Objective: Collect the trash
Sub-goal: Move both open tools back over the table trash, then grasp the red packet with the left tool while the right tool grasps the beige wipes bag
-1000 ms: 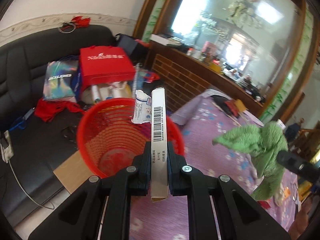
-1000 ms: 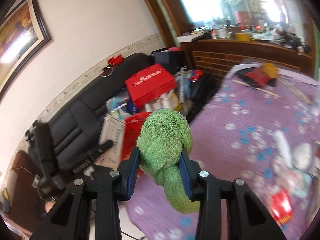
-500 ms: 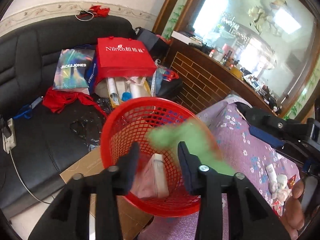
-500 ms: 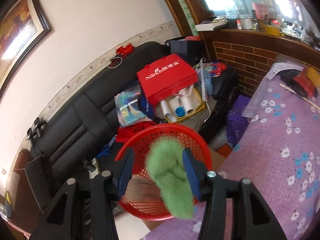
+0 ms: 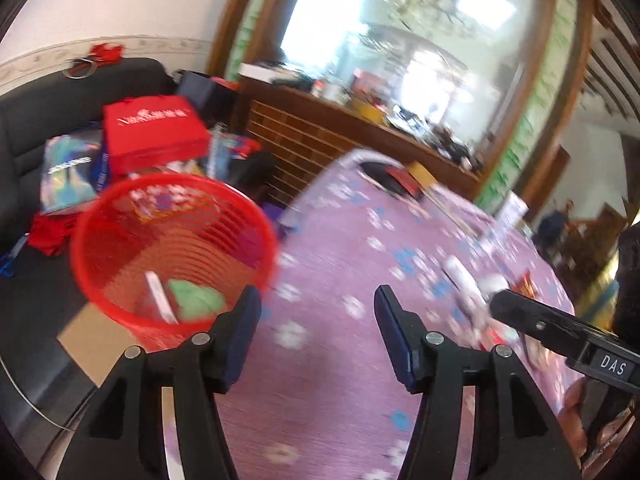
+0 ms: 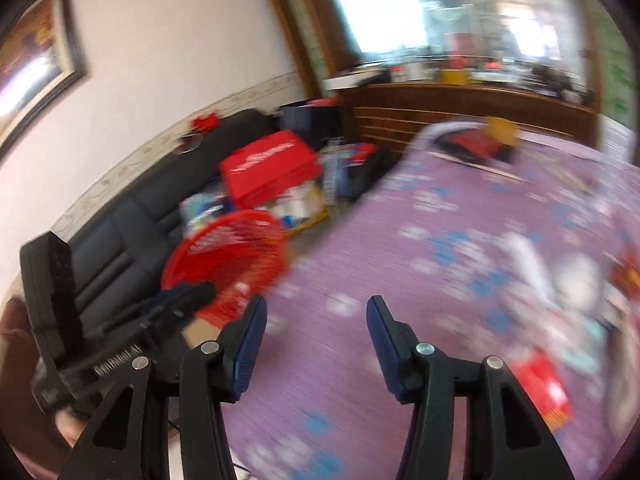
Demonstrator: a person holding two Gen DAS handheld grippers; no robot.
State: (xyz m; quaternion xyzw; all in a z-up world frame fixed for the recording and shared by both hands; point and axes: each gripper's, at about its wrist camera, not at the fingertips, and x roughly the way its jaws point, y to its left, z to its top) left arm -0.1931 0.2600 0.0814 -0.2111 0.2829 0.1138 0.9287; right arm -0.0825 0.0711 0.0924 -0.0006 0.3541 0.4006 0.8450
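- Change since a second ago: the white barcode box (image 5: pixel 160 298) and the green cloth (image 5: pixel 196 300), then clamped in the left and right tools, now lie in the bottom of the red basket (image 5: pixel 120 204), the box leaning against the wall, the cloth just beside it.
- Left gripper (image 5: pixel 318 320): jaws have just been opening; they stand apart with nothing between them, over the purple flowered tablecloth (image 5: pixel 344 248), the left finger just in front of the basket's rim.
- Right gripper (image 6: pixel 316 324): jaws have just been opening a little; apart, nothing between them, over the same tablecloth (image 6: pixel 440 208). In the left view its black body shows at the right edge (image 5: pixel 560 332), a hand under it.
- Red basket: mesh-sided, standing off the table's left edge on a piece of brown cardboard (image 5: pixel 92 340); also seen in the right view (image 6: pixel 228 248).
- Litter on the table, right side: white pieces (image 5: pixel 464 280) and a red wrapper (image 6: pixel 544 384), all blurred; what each is cannot be told.
- Far end of table: a dark and red item (image 5: pixel 396 178) and a yellow one (image 6: pixel 500 130).
- Black sofa (image 5: pixel 40 112): carries a red shopping bag (image 5: pixel 156 128), a glossy bag (image 5: pixel 68 168) and red fabric (image 5: pixel 48 232).
- Background: a wooden counter (image 5: pixel 320 128) with clutter below a large mirror (image 5: pixel 420 40); a framed picture (image 6: pixel 36 64) on the wall.
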